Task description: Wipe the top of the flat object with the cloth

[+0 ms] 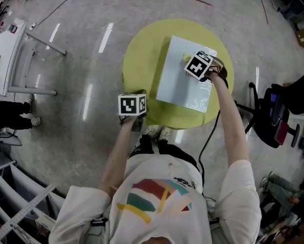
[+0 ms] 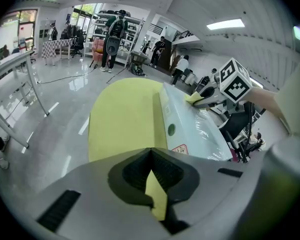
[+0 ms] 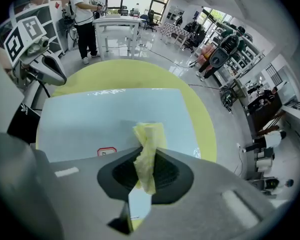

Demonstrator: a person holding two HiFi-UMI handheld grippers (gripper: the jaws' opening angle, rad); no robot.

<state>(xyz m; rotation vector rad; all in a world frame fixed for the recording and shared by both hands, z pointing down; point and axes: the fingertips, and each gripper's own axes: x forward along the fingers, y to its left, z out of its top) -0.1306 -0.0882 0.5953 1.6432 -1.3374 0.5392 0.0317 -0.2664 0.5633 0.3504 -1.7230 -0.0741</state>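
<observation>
Below, pale flat object (image 1: 182,75) on yellow table (image 1: 141,55), glossy grey floor (image 1: 75,136)

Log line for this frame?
right tool: shut on yellow cloth | cloth on pale blue panel | left tool: shut, empty, off panel

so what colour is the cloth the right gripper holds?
Pale yellow. The cloth shows best in the right gripper view.

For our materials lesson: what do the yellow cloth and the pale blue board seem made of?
The cloth looks like soft, matte fabric: it crumples in folds. The board is perhaps rigid plastic under glossy clear film: wrinkles shine near its edge.
</observation>
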